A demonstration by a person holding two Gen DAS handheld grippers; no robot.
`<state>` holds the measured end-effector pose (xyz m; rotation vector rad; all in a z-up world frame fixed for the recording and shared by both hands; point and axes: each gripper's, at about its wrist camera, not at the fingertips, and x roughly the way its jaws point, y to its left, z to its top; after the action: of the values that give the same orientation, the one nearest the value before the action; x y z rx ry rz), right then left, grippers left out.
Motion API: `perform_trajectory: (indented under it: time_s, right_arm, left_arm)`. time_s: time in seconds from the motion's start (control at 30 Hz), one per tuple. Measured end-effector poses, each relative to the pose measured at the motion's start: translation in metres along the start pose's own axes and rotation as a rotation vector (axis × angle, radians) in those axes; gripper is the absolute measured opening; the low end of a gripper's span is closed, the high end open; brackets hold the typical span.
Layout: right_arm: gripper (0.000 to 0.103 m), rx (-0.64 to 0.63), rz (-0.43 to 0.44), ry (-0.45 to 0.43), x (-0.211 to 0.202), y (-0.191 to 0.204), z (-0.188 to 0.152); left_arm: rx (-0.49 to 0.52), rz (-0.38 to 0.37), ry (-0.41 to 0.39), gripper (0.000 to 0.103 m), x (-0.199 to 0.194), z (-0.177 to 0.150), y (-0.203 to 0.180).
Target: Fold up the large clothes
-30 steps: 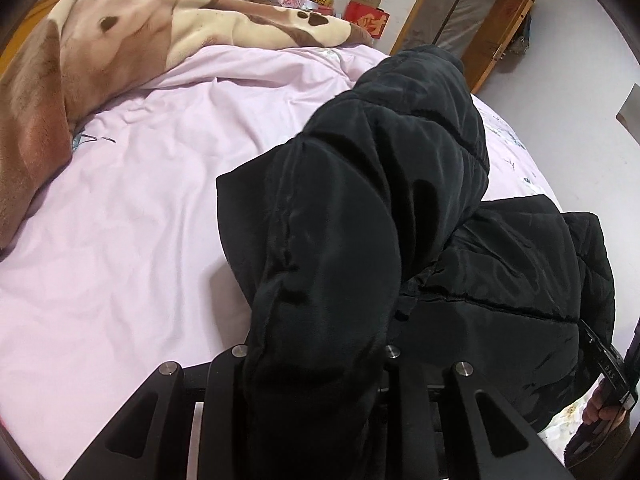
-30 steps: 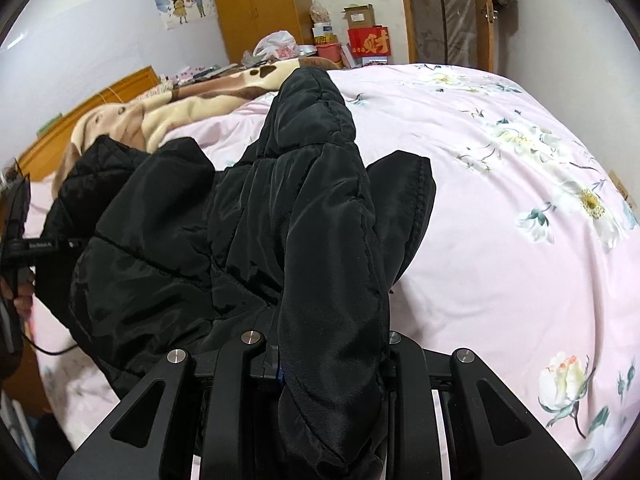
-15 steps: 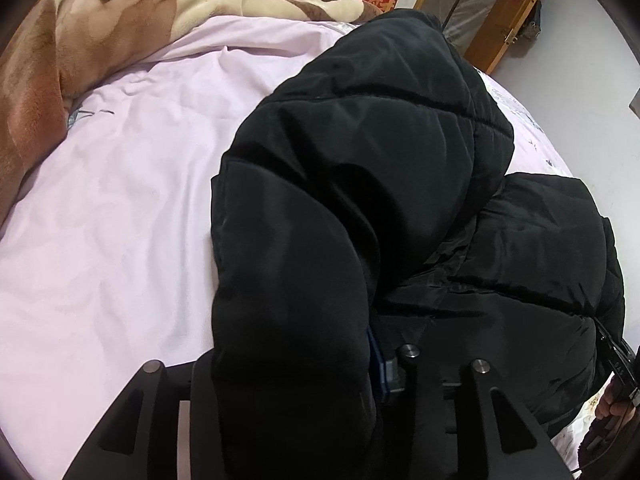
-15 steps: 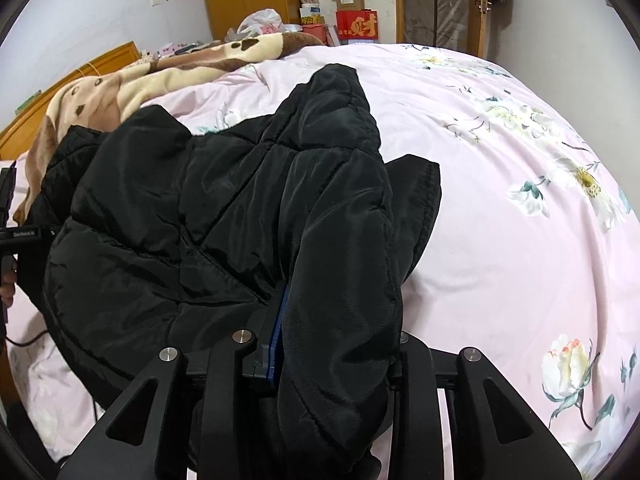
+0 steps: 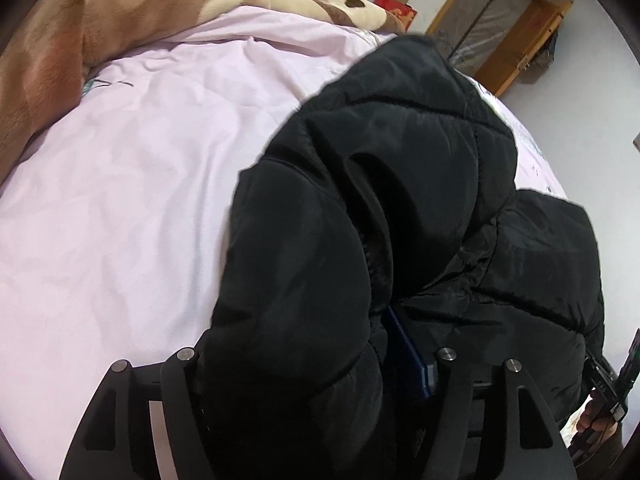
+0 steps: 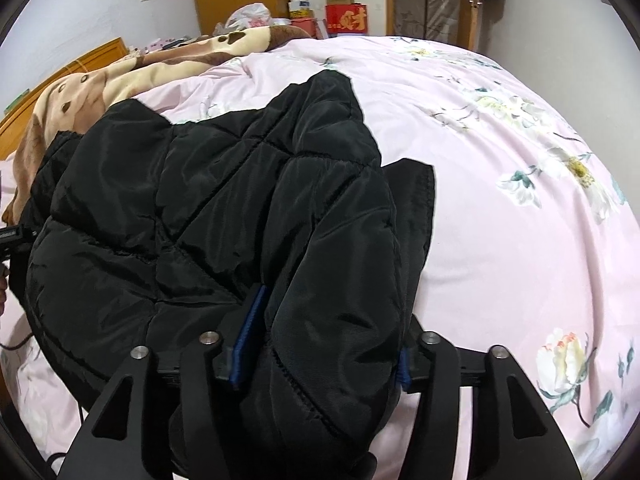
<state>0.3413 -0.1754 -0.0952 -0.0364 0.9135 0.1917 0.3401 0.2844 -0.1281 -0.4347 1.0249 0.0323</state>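
Note:
A black quilted puffer jacket (image 5: 400, 208) lies on the pink bed (image 5: 120, 200); it also fills the right wrist view (image 6: 208, 208). My left gripper (image 5: 312, 364) is shut on a thick fold of the jacket, with a blue pad (image 5: 408, 356) showing beside the fabric. My right gripper (image 6: 320, 356) is shut on another fold of the jacket, blue pads (image 6: 250, 336) on either side. The fingertips are hidden by fabric.
A brown and cream blanket (image 5: 120, 12) is bunched at the bed's far left, also in the right wrist view (image 6: 120, 76). The flowered pink cover (image 6: 520, 200) stretches right. Wooden wardrobe doors (image 5: 504, 32) and boxes (image 6: 344, 18) stand behind the bed.
Both grippers have carried the held jacket folds forward and down over the rest of the jacket, which now lies flatter. The grips have stayed shut.

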Motion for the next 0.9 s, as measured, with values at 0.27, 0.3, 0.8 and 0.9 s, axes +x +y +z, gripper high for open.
perform_trajectory:
  time_s: [0.27, 0.3, 0.8, 0.9]
  right_arm:
    - [0.078, -0.003, -0.1, -0.044, -0.023, -0.004, 0.006]
    - [0.078, -0.008, -0.111, -0.05, -0.027, -0.003, 0.007]
    - [0.078, -0.019, -0.086, -0.097, -0.085, 0.024, -0.01]
    - [0.078, -0.045, -0.069, -0.034, -0.067, 0.036, -0.025]
  left_arm:
    - [0.011, 0.042, -0.042, 0.07, -0.034, -0.003, -0.002]
    - [0.013, 0.041, -0.05, 0.07, -0.039, -0.003, -0.003]
    - [-0.032, 0.147, -0.26, 0.07, -0.117, -0.026, 0.007]
    - [0.019, 0.108, -0.207, 0.07, -0.107, -0.032, 0.001]
